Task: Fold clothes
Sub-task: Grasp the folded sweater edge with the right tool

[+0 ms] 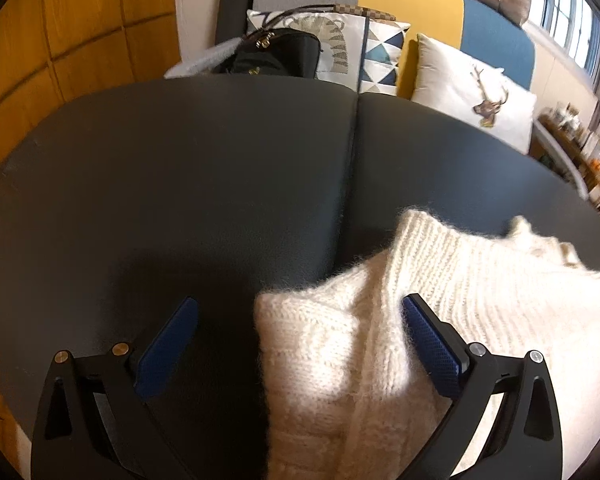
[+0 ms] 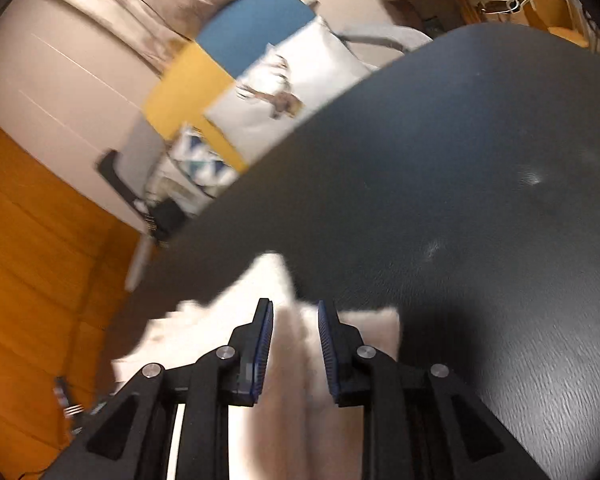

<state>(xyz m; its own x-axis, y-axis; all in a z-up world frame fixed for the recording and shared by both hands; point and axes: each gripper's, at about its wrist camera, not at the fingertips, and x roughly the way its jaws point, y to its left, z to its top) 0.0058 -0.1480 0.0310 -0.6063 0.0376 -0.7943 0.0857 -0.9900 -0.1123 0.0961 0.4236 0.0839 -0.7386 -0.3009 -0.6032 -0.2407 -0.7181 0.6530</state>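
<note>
My left tool (image 1: 300, 316) hangs spread wide over the near edge of the dark matte surface (image 1: 180, 160). A cream, fuzzy rib-knit sweater (image 1: 480, 280) lies bunched there, stretching away to the right, one folded corner between the blue pads. My right tool (image 2: 295, 320) is nearly pressed together, pinching a blurred fold of the sweater.
</note>
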